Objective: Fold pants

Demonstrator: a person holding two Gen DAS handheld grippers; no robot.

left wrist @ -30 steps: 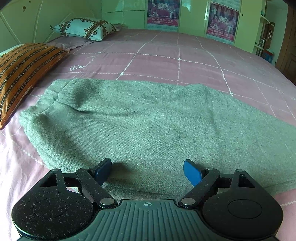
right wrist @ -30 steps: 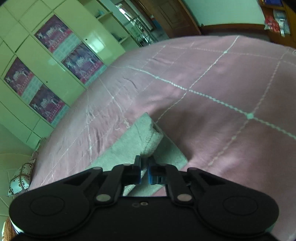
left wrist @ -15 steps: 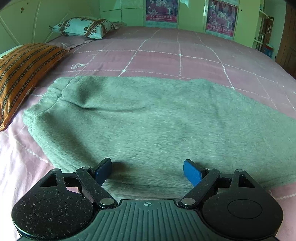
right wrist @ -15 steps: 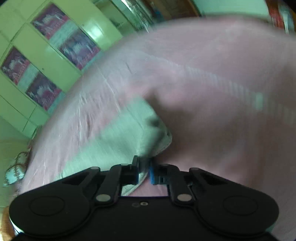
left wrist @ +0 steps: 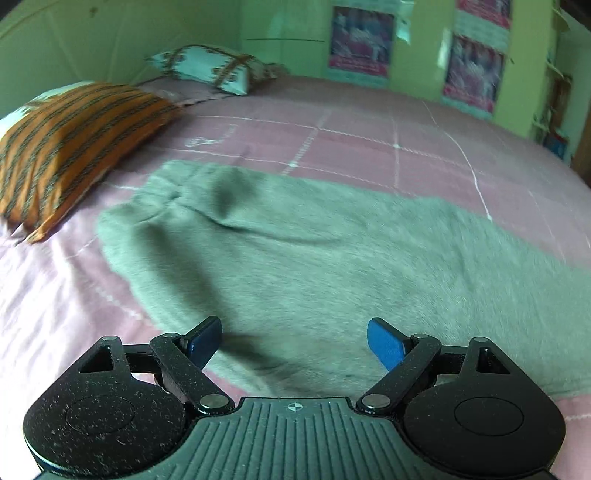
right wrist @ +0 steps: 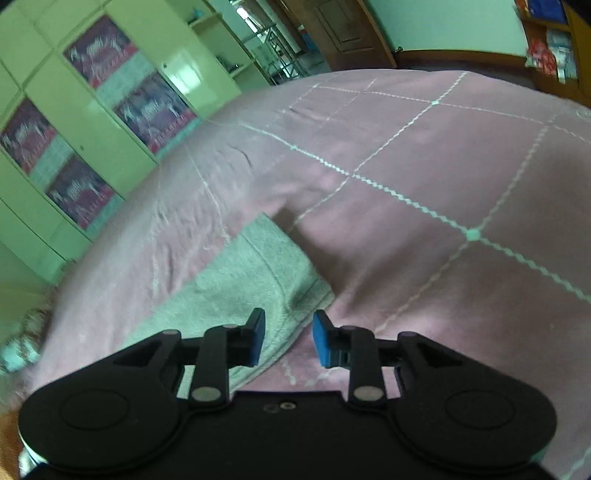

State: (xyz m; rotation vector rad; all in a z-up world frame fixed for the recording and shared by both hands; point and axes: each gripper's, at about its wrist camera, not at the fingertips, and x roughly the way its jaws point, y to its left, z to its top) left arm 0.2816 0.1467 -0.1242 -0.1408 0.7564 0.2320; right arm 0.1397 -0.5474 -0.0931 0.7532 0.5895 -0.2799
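Note:
The grey-green pants (left wrist: 314, 266) lie flat across the pink bed, waistband at the left, legs running off to the right. My left gripper (left wrist: 294, 341) hovers over their near edge, open wide, nothing between its blue pads. In the right wrist view the leg cuff (right wrist: 266, 273) lies flat on the bedspread. My right gripper (right wrist: 288, 338) sits just over the cuff's near corner; its jaws are opening, and the cloth lies below the gap with the pads clear of it.
The pink checked bedspread (left wrist: 369, 147) covers the bed. An orange striped pillow (left wrist: 70, 147) and a white patterned pillow (left wrist: 210, 68) lie at the left head end. Green cupboards with posters (right wrist: 110, 110) stand beyond the bed, and a wooden door (right wrist: 343, 29) is farther off.
My right gripper was shut on the leg cuff, holding it bunched up; it has let go and the cuff now lies flat. The left gripper shifted over the pants, staying open.

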